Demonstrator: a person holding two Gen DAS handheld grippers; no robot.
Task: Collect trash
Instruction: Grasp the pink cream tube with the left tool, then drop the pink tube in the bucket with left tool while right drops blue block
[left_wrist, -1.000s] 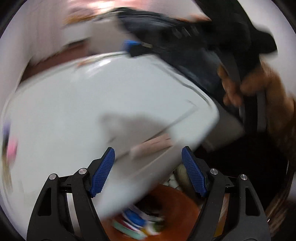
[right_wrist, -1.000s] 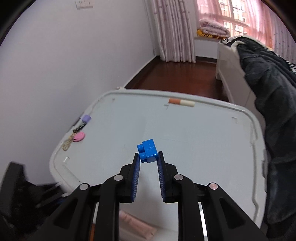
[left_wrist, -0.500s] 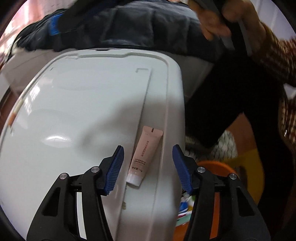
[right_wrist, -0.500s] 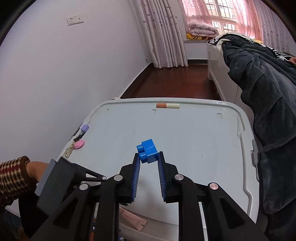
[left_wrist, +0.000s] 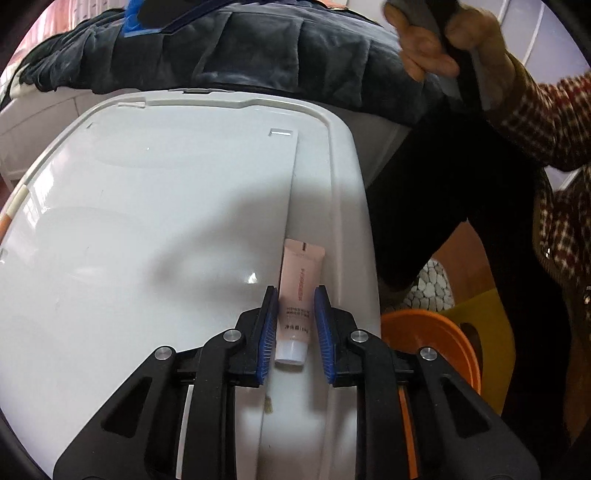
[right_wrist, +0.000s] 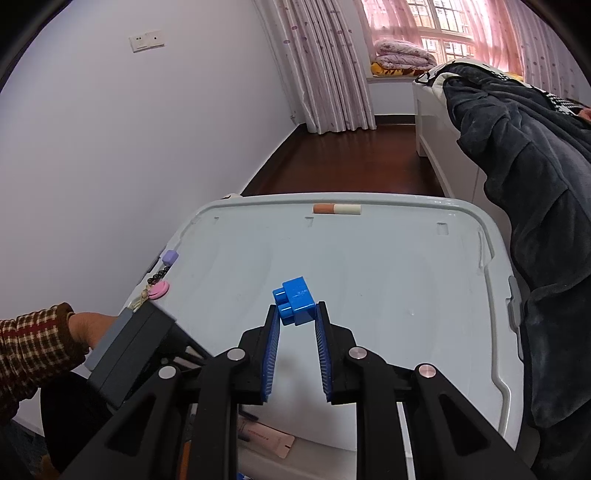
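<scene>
1. At the right edge of the white lid, a pink tube lies lengthwise in the groove beside the rim, cap end toward the camera.
2. The left tongs straddle the tube's lower half; the blue pads sit close on either side, but whether they press it I cannot tell.
3. Past the lid's right edge, below, stands an orange bin, with a yellow stool beside it.
4. The right tongs are clamped on a blue toy brick, held above the lid's middle.
5. In the right wrist view the tube shows under the tongs, at the lid's near edge.
6. A cigarette rests on the far rim of the lid.
7. On the left rim lies a keychain with a pink charm, dark beads and a purple piece.
8. A dark robe hangs over the white bed beside the lid.
9. A hand in a checked sleeve grips the left tool's handle.
</scene>
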